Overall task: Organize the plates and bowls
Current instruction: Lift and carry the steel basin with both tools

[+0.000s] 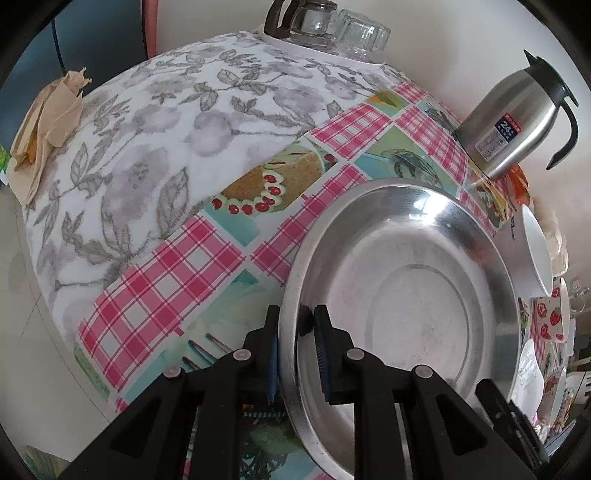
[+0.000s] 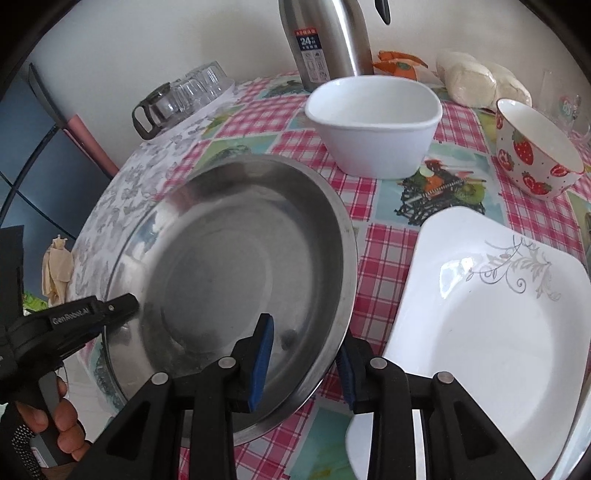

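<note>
A round steel plate [image 1: 406, 295] [image 2: 229, 258] is held tilted above the patterned tablecloth [image 1: 166, 266]. My left gripper [image 1: 295, 317] is shut on its near-left rim, one finger outside and one inside. My right gripper [image 2: 304, 332] is shut on the plate's right rim, its left pad inside the dish and its right pad under the lip. The left gripper's tip [image 2: 123, 304], with a hand below it, shows at the plate's far side in the right wrist view. A white square plate with a grey scroll design [image 2: 498, 332] lies to the right. Behind stand a white square bowl [image 2: 373, 122] and a strawberry bowl [image 2: 532, 155].
A steel thermos jug [image 2: 325, 40] [image 1: 517, 125] stands at the wall. A tray of glasses with a glass pot [image 1: 332, 29] [image 2: 184, 92] sits at the far corner. A bag of dough [image 2: 480, 81] lies at the back right. Crumpled beige paper [image 1: 48, 122] rests at the table's left edge.
</note>
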Demonstrator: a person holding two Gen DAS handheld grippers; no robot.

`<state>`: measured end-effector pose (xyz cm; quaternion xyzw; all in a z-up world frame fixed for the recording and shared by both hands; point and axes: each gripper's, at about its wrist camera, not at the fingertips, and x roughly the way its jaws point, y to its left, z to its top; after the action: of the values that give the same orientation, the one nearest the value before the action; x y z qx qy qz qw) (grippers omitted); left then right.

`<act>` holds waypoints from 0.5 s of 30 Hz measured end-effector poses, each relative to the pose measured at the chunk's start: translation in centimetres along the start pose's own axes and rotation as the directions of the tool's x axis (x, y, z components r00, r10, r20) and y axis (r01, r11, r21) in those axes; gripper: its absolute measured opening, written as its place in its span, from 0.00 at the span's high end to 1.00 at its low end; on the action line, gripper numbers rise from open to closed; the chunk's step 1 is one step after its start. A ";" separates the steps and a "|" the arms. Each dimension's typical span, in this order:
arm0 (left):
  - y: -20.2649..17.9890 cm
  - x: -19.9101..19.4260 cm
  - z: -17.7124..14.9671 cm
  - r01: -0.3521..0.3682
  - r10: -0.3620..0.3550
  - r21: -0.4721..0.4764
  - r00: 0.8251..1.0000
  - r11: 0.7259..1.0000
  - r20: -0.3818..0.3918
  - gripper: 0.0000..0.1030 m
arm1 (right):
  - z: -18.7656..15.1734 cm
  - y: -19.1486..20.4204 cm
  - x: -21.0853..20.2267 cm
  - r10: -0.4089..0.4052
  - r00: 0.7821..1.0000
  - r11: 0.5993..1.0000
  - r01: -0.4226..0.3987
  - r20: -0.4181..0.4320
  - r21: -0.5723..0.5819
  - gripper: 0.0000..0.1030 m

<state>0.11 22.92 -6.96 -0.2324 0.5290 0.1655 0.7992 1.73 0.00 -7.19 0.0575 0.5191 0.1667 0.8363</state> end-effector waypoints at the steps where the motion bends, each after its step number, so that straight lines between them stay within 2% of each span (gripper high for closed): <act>1: -0.2 -0.2 0.0 -0.008 0.008 0.008 1.000 1.000 0.006 0.82 | 0.0 0.0 -0.3 0.004 1.000 1.000 -0.004 0.006 -0.003 0.67; 15: -2.1 -3.1 -0.9 -0.054 0.049 0.081 0.997 0.995 0.055 0.82 | 0.1 -0.1 -3.2 0.010 0.998 0.998 -0.006 0.063 -0.068 0.67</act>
<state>-0.69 20.61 -3.94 -0.1811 0.5200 0.1700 0.8173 0.56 -1.21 -4.42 0.0363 0.4863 0.1858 0.8530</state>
